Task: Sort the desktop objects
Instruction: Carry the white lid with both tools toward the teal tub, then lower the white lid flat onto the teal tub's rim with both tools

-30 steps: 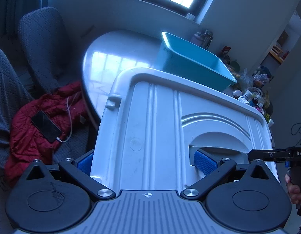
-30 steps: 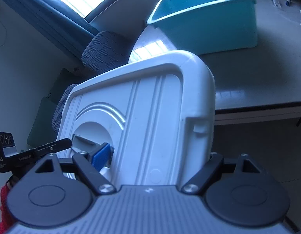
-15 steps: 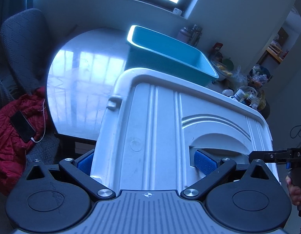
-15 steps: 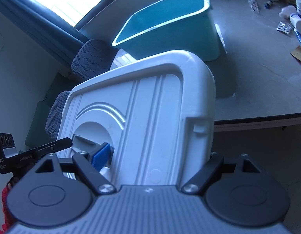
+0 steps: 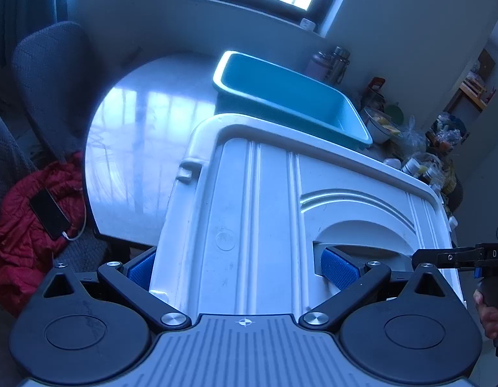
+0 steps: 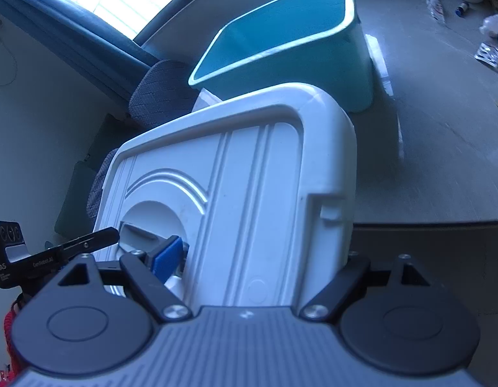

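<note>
1. Two grippers clamp one white lid: the left gripper [image 5: 239,267] pinches it between the blue pads [image 5: 337,271], one on the outer edge, one in the handle recess.
2. The right gripper [image 6: 258,258] grips the white lid [image 6: 249,200] the same way from the other end.
3. Ahead of both, past the lid, a teal bin [image 5: 291,103] stands on the grey table [image 6: 442,161].
4. Left of the left gripper lies a red jacket [image 5: 20,242] with a phone [image 5: 49,214] on it.

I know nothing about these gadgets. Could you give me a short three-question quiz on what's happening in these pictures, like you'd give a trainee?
1. True or false: only one gripper holds the white lid.
2. What colour is the bin on the table?
3. What lies on the red jacket: A phone, B cup, C book?

Key: 1 false, the left gripper and right gripper both clamp it; 2 teal; 3 A, the phone.
</note>
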Motion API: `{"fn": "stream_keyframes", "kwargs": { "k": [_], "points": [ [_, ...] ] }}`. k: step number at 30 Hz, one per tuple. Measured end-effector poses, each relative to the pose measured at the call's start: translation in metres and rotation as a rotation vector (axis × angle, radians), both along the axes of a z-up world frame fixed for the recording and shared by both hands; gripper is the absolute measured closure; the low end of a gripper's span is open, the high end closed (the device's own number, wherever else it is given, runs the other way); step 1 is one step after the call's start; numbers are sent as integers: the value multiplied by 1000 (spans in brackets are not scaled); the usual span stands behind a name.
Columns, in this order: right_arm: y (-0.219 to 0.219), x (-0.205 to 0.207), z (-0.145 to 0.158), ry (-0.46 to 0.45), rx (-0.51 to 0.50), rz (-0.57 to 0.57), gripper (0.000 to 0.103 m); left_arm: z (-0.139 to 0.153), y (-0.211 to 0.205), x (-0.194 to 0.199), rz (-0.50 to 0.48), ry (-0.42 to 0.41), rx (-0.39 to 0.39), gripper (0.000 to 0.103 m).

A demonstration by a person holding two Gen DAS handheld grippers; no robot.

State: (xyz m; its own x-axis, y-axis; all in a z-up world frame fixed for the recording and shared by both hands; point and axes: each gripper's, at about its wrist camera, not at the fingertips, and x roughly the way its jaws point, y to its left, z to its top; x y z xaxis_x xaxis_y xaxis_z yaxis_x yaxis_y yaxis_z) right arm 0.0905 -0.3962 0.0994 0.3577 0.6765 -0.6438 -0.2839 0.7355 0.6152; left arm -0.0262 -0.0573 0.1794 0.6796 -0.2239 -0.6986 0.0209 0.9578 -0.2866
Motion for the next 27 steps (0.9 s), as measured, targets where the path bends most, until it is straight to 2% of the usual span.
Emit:
{"fn": "stream_keyframes", "kwargs": {
  "k": [14, 27],
  "points": [
    [26, 75, 26, -28, -16, -14, 19, 21, 28, 88, -4, -20, -27, 1],
    [39, 133, 28, -17, -3, -61, 19, 35, 39, 172, -48, -18, -10, 1]
  ]
}}
